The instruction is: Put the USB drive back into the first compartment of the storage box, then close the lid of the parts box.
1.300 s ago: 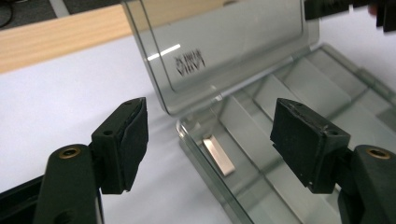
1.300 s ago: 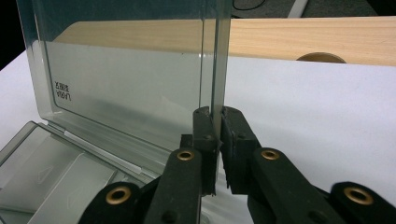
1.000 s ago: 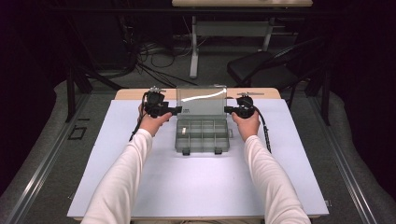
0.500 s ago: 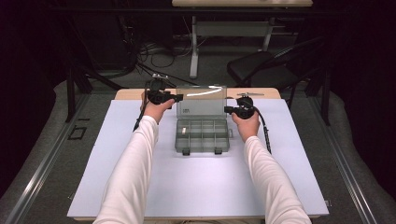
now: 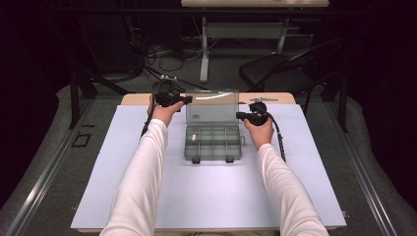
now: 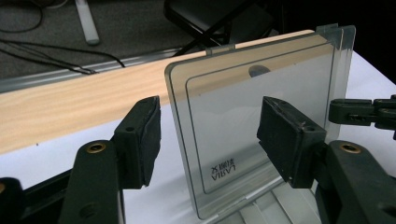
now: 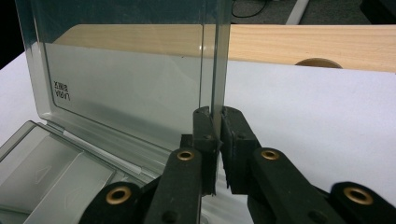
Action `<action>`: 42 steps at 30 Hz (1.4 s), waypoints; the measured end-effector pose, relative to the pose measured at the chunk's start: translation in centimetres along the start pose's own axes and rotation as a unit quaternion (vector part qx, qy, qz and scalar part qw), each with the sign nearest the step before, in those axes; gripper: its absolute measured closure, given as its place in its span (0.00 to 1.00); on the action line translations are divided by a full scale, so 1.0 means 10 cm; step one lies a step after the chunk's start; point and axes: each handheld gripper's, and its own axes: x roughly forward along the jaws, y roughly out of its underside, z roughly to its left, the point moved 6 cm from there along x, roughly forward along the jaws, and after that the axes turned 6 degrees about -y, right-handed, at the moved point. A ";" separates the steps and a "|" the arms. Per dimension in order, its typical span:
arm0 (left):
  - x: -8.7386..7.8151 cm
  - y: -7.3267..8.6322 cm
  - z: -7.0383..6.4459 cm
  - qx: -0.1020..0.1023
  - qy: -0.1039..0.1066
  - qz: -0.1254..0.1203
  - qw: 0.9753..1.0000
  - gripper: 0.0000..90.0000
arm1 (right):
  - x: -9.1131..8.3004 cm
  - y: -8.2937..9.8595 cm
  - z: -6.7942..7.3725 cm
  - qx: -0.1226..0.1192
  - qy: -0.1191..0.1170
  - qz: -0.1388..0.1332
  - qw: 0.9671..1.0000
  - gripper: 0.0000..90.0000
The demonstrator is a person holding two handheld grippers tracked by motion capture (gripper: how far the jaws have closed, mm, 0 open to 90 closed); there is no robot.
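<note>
**Organizer lid upright, pinched at one edge**

The clear compartment box (image 5: 213, 142) lies mid-counter, its lid (image 5: 212, 105) standing upright at 12 o'clock. The right tongs (image 7: 216, 133) are clamped on the lid's edge at 3 o'clock. The left tongs (image 6: 208, 135) gape wide at 9 o'clock, straddling the lid's other edge, gripping nothing. A chair (image 5: 285, 69) stands beyond the white counter (image 5: 206, 196).

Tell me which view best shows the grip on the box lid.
Right gripper view: the right tongs are shut on the upright lid's edge, seen close. Left gripper view shows the lid's face between open left tongs. High view shows it small, over the box.
</note>
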 end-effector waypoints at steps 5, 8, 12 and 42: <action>0.01 -0.01 0.01 0.000 0.006 -0.007 1.000 0.47 | 0.00 0.00 0.00 -0.002 0.000 -0.002 1.000 0.95; 0.04 -0.01 0.01 -0.010 0.011 -0.008 1.000 0.50 | 0.00 0.00 0.00 -0.001 0.000 -0.003 1.000 0.95; 0.07 -0.01 0.00 -0.011 0.018 -0.004 1.000 0.54 | 0.00 0.00 0.00 0.000 0.000 -0.004 1.000 0.95; 0.37 0.10 0.03 -0.020 0.024 0.014 0.999 0.56 | -0.02 0.03 0.00 -0.007 -0.002 -0.014 1.000 0.95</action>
